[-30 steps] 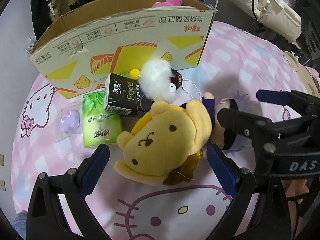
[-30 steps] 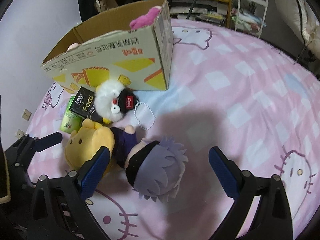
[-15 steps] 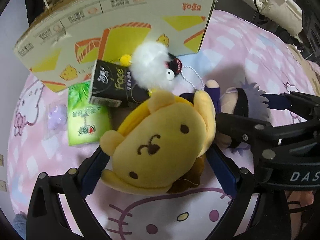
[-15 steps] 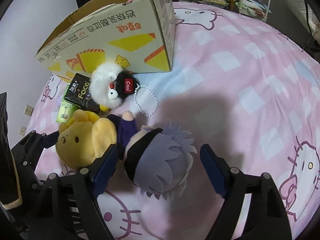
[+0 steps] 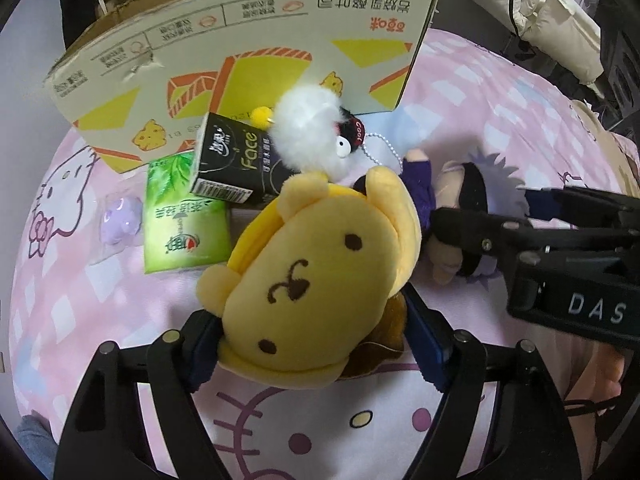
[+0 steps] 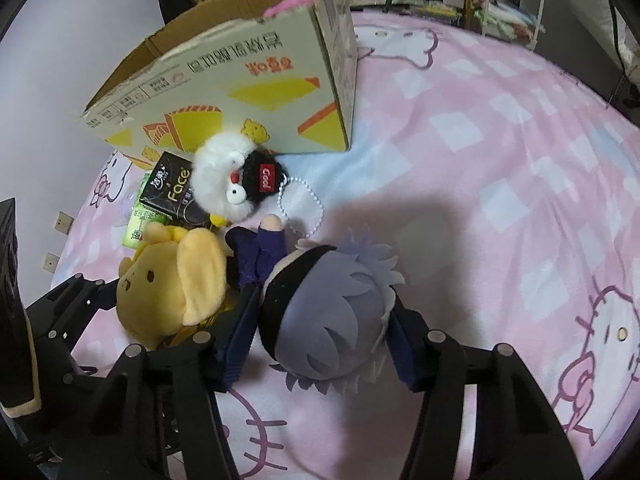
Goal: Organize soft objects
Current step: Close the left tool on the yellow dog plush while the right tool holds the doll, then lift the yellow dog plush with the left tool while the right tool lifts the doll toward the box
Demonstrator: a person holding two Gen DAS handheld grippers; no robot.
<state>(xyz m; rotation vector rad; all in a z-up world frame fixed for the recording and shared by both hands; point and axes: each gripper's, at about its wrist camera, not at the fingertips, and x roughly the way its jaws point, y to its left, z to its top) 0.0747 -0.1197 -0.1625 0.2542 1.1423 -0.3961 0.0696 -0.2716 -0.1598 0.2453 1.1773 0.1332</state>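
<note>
On a pink checked blanket [image 6: 500,152] the left gripper [image 5: 316,340] was closing around a yellow plush dog [image 5: 320,276], its blue pads at both sides of the toy's head and seemingly touching it. The right gripper [image 6: 320,344] was closing likewise on the grey-haired head of a doll [image 6: 332,320] in a dark purple outfit, the pads tight against the hair on either side. The two toys lay side by side at the near edge of the pile, the dog to the left of the doll, their bodies touching.

Just beyond them lay a white fluffy keychain toy [image 6: 232,176] with a black cap and a bead chain [image 6: 300,208], which trailed toward the doll's hand. It rested partly on a black tissue pack [image 5: 236,164], and that pack overlapped a green tissue pack [image 5: 184,220] to its left. A small lilac toy [image 5: 120,220] sat left of the green pack. Farther back stood an open cardboard box [image 5: 248,52] printed with yellow shapes, something pink showing over its rim.
</note>
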